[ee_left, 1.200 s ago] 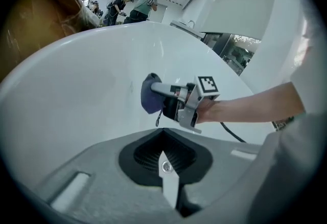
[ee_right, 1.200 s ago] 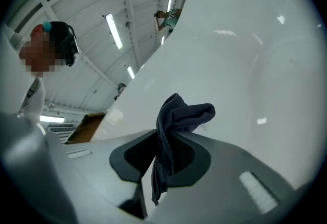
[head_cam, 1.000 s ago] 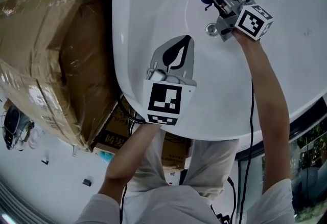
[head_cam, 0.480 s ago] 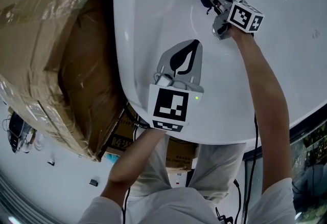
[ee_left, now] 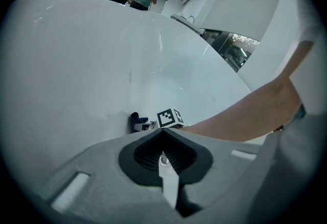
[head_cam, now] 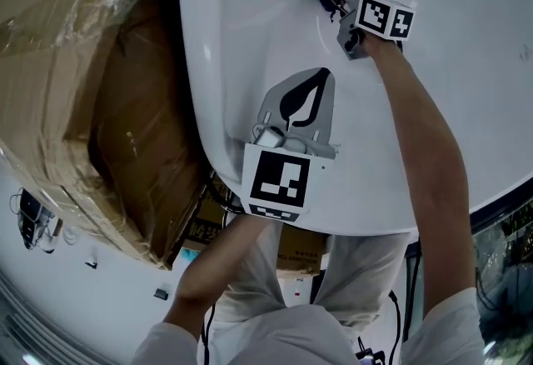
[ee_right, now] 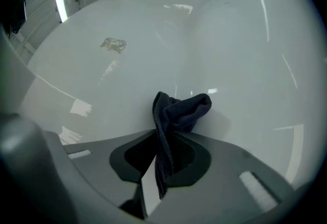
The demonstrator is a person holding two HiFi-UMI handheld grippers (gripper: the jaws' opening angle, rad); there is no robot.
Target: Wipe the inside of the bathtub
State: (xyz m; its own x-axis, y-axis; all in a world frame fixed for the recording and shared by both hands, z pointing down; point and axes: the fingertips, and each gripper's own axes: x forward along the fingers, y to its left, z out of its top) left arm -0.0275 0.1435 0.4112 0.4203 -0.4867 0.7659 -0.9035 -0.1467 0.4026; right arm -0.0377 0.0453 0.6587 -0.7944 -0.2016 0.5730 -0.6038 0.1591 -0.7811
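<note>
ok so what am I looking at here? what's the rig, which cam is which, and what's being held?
No robot arm: a person holds a two-finger gripper in each hand, each with a marker cube. The head view comes from a camera on the person's head, looking steeply down. The two gripper views come from cameras riding on each gripper, looking along its fingers. Below is a white bathtub, with a wrapped cardboard box beside it. The right gripper has its fingers shut on a dark blue cloth, held at the tub's inside wall. The left gripper is shut, empty, over the tub's near side.
</note>
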